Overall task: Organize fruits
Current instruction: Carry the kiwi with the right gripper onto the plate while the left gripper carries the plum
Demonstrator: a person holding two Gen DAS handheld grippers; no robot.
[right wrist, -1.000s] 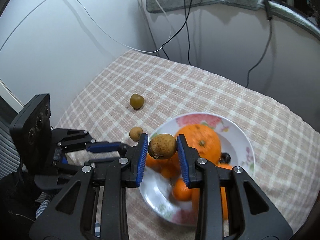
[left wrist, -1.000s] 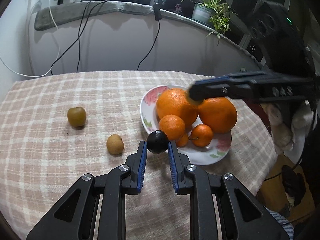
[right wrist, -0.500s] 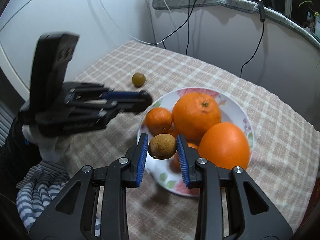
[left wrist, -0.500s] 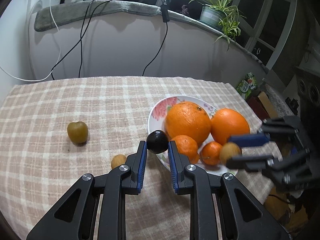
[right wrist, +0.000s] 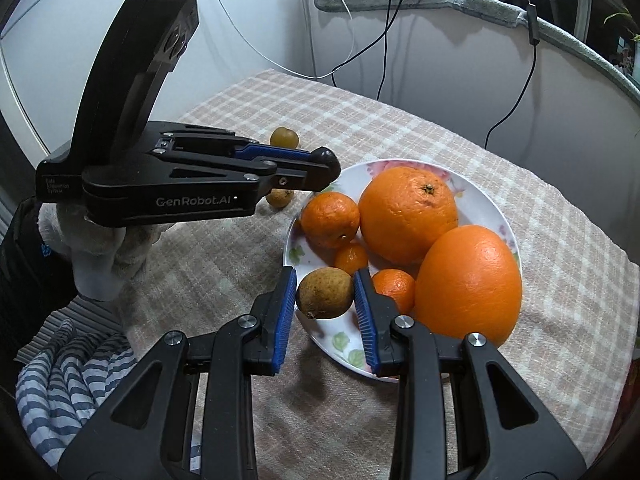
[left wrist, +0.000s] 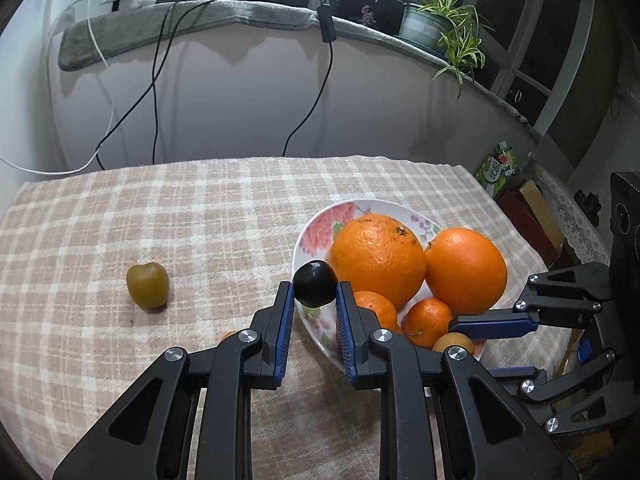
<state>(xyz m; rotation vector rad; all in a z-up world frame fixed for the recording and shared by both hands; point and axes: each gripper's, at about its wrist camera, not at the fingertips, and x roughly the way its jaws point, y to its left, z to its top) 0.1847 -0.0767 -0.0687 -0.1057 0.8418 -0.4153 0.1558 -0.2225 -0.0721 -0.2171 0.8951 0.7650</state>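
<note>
1. Left gripper (left wrist: pixel 315 308): we record it clamped on a small round dark purple-black fruit (left wrist: pixel 315 283), pinched between the tips of its blue-padded fingers. In the left wrist view the fruit hangs over the near-left rim of the plate; in the right wrist view the same gripper (right wrist: pixel 320 168) reaches in from the left with the dark fruit at its tip, just beside the plate's far-left edge.

2. Right gripper (right wrist: pixel 325 300): closed on a round tan-brown rough-skinned fruit (right wrist: pixel 325 294), held at the fingertips above the plate's near-left rim. From the left wrist view this gripper (left wrist: pixel 460 340) comes in from the right, the tan fruit (left wrist: pixel 454 343) partly hidden.

3. White floral-patterned ceramic plate (right wrist: pixel 484 196), resting on the desk covered in a beige-and-pink checked cloth (left wrist: pixel 200 216). We count on it: two large oranges (right wrist: pixel 408 212) (right wrist: pixel 470 284) side by side, touching; three smaller mandarins (right wrist: pixel 330 219) (right wrist: pixel 351 258) (right wrist: pixel 394 286) along the left side, beside the oranges.

4. Loose on the cloth, apart from the plate: one olive-green round fruit (left wrist: pixel 147 285) well to the left; one small tan fruit (right wrist: pixel 279 197) near the plate's left edge, mostly hidden behind the left gripper.

5. Left hand: white knitted glove (right wrist: pixel 104 248) under the left gripper's body.
</note>
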